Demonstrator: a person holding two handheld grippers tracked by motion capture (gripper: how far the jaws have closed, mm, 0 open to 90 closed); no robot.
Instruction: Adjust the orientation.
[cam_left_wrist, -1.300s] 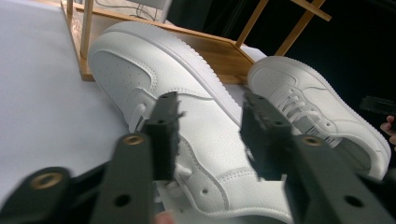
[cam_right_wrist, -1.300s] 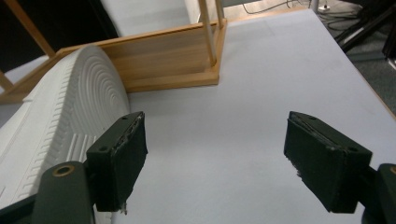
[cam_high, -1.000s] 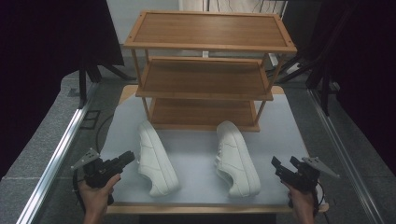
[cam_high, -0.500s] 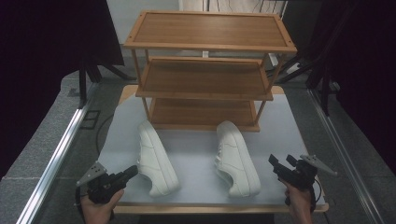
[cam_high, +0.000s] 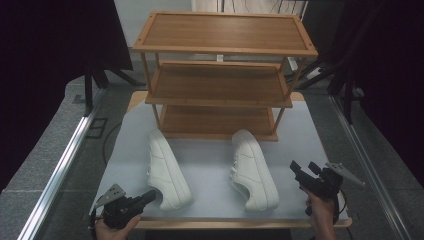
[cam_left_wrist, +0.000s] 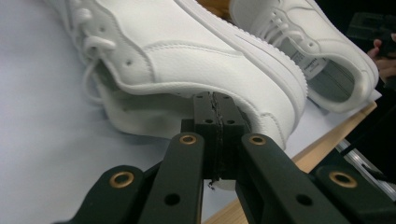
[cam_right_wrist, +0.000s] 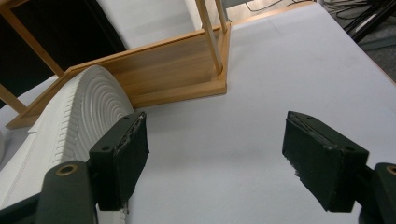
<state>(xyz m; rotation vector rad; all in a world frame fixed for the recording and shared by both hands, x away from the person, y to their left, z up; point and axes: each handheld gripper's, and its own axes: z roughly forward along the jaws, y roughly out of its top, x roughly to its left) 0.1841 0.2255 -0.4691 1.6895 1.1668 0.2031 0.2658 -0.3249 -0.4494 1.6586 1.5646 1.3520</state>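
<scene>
Two white sneakers lie on the grey table top, toes toward the rack: the left shoe (cam_high: 167, 170) (cam_left_wrist: 187, 51) and the right shoe (cam_high: 254, 170) (cam_left_wrist: 317, 42). My left gripper (cam_high: 148, 196) (cam_left_wrist: 215, 100) sits at the near table edge, shut with nothing in it. Its tips are right at the left shoe's heel; I cannot tell if they touch. My right gripper (cam_high: 304, 169) (cam_right_wrist: 217, 154) is open and empty, just right of the right shoe, whose ribbed sole (cam_right_wrist: 74, 126) lies beside its left jaw.
A three-tier wooden shoe rack (cam_high: 220, 75) stands at the back of the table, all shelves bare; its bottom shelf (cam_right_wrist: 163, 70) is just beyond the shoes. Bare grey table top (cam_high: 210, 165) lies between the shoes. The wooden table edge (cam_left_wrist: 327, 144) runs close to the left gripper.
My left hand and gripper have drawn back toward the near table edge, ending low by the left shoe's heel. The right gripper has barely moved. The shoes stay put.
</scene>
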